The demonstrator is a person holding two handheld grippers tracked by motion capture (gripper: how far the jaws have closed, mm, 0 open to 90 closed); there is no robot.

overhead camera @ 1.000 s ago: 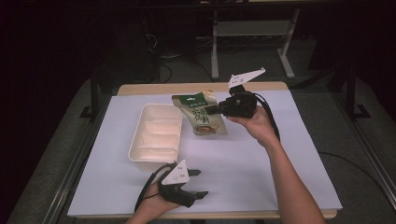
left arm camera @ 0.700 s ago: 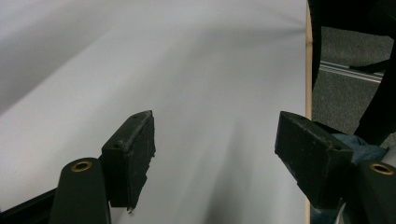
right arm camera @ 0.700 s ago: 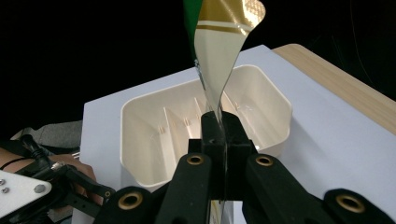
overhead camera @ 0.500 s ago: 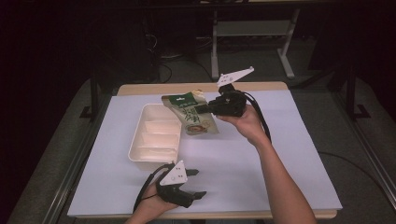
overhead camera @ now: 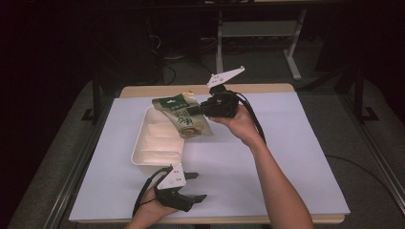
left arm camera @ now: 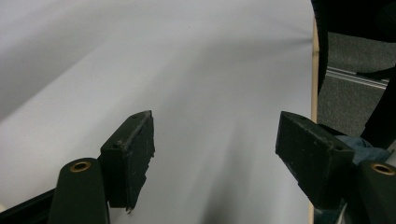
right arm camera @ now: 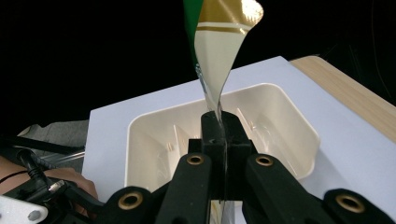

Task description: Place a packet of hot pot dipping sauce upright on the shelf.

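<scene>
Holding a green-and-gold foil snack pouch clear of the table, the right gripper has its black jaws pinched tight on the pouch's edge; in the right gripper view the foil rises straight out from between the closed jaws. The pouch hangs in the air above the far right end of a cream plastic tray with inner dividers, which sits on the white sheet covering the table. The left gripper rests low near the table's front edge, just in front of the tray, its jaws spread wide apart over bare sheet and holding nothing.

My guess is the pouch is meant for the tray. To do that well, I would bring the hand further over the tray's middle and lower it until the pouch's bottom edge is inside the walls before letting go, since thin foil held by one edge swings and twists easily. Tipping it flat along the tray's length should help it settle on the dividers instead of catching on the rim.
</scene>
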